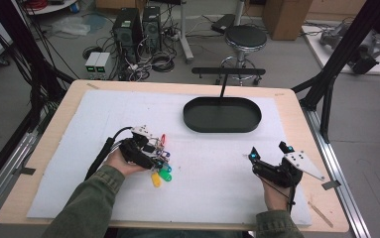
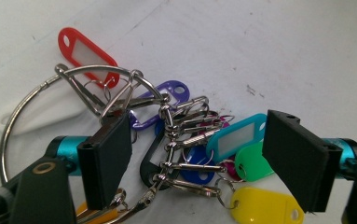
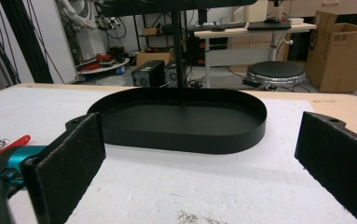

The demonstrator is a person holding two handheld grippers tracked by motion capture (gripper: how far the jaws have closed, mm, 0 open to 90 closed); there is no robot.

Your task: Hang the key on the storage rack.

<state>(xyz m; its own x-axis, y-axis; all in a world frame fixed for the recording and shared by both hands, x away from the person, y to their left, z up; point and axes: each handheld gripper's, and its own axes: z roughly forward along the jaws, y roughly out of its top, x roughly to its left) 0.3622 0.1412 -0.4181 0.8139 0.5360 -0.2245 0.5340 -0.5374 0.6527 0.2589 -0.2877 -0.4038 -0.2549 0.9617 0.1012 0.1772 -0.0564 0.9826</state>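
A bunch of coloured key tags on snap hooks hangs from a large metal ring point(image 2: 15, 116) and lies on the white mat. Among them are a red tag point(image 2: 90, 56), a purple tag point(image 2: 167, 91), a teal tag point(image 2: 236, 137), a green tag point(image 2: 253, 161) and a yellow tag point(image 2: 264, 207). My left gripper point(image 2: 204, 158) sits low over the bunch point(image 1: 161, 168) with its jaws apart on either side of the hooks; no pad visibly presses on them. My right gripper point(image 1: 268, 151) rests open and empty at the right, facing the black oval tray point(image 3: 190, 137).
The black oval tray point(image 1: 222, 130) stands at the back centre of the mat, with a black T-shaped stand point(image 1: 223, 84) rising from it. The table's wooden edge point(image 1: 321, 213) runs close by the right hand. Black frame posts flank both sides.
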